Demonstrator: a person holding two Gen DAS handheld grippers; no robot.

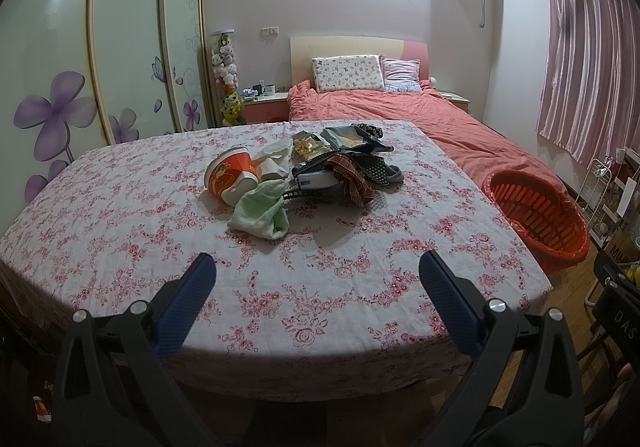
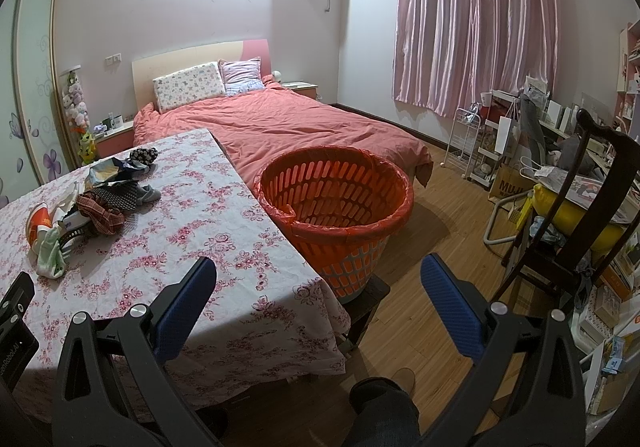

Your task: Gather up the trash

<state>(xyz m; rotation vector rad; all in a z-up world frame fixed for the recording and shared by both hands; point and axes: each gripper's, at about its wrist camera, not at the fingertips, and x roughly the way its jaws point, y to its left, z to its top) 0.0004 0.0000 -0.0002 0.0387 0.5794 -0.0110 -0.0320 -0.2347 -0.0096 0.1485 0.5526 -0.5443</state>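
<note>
A heap of trash and clutter lies mid-table on the floral cloth (image 1: 120, 215): a tipped red paper cup (image 1: 230, 173), a green cloth (image 1: 262, 213), snack wrappers (image 1: 316, 145), a checked rag (image 1: 352, 177) and a dark sock (image 1: 384, 169). The heap also shows in the right wrist view (image 2: 96, 203). An orange basket (image 2: 336, 199) lined with a red bag stands on a stool at the table's right edge, also in the left wrist view (image 1: 536, 215). My left gripper (image 1: 318, 267) is open and empty above the table's near part. My right gripper (image 2: 318, 271) is open and empty near the basket.
A bed with a coral duvet (image 2: 280, 127) stands behind the table. A dark wooden chair (image 2: 592, 207) and cluttered shelves (image 2: 520, 151) are at the right. A wardrobe with flower decals (image 1: 100, 67) is at the left. Wooden floor (image 2: 448, 215) lies between basket and chair.
</note>
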